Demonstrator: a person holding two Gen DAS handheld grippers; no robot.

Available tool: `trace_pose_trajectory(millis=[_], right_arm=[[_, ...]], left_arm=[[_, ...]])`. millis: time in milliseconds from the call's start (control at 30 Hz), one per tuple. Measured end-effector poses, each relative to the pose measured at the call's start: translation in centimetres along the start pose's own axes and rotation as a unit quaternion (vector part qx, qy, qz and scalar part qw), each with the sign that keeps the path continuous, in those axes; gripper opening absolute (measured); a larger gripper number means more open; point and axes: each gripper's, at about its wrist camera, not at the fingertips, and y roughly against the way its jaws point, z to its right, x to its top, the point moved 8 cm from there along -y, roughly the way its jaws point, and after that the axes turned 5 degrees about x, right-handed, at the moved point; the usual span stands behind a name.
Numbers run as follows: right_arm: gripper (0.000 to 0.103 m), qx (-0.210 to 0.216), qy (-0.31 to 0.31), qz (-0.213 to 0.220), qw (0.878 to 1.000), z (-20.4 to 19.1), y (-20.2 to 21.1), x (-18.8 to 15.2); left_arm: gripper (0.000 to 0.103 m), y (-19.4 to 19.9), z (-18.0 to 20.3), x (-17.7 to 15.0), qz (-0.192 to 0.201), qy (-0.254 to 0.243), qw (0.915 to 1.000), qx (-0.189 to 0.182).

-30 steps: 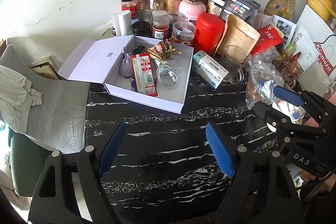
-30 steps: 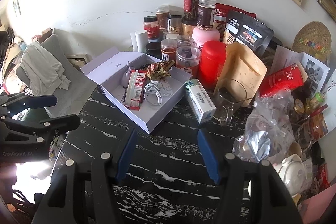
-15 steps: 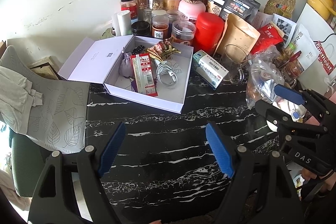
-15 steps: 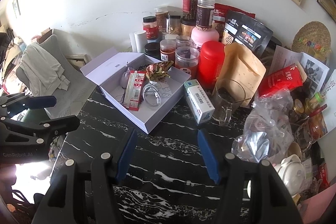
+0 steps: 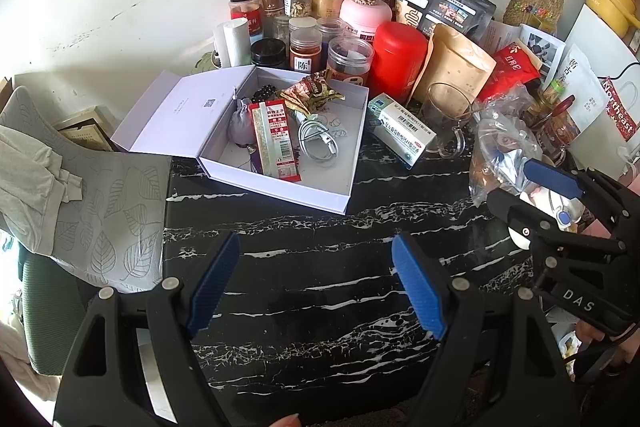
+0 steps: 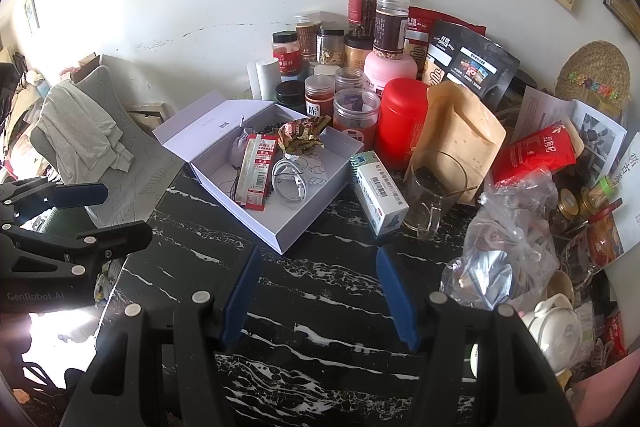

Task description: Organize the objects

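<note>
White box (image 5: pixel 256 163) lies open on the table (image 5: pixel 320 287) ahead of both tools; nothing has shifted this past second. Left tool (image 5: pixel 316 283) and right tool (image 6: pixel 316 287) hover half-open, empty, so sorting waits.

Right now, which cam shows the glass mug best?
Right wrist: the glass mug sits closer and more central, with rim, dark contents and handle clear. Left wrist shows the same mug smaller and farther away, behind the medicine box.
</note>
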Motion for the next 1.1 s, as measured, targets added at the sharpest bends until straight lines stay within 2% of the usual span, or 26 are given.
trace_pose_trajectory(millis=[1100], right_arm=[[0.061, -0.007, -0.001, -0.006, 1.0, 0.58, 0.6, -0.74]], left_arm=[[0.078, 0.43, 0.68, -0.67, -0.009, -0.011, 0.9998, -0.013]])
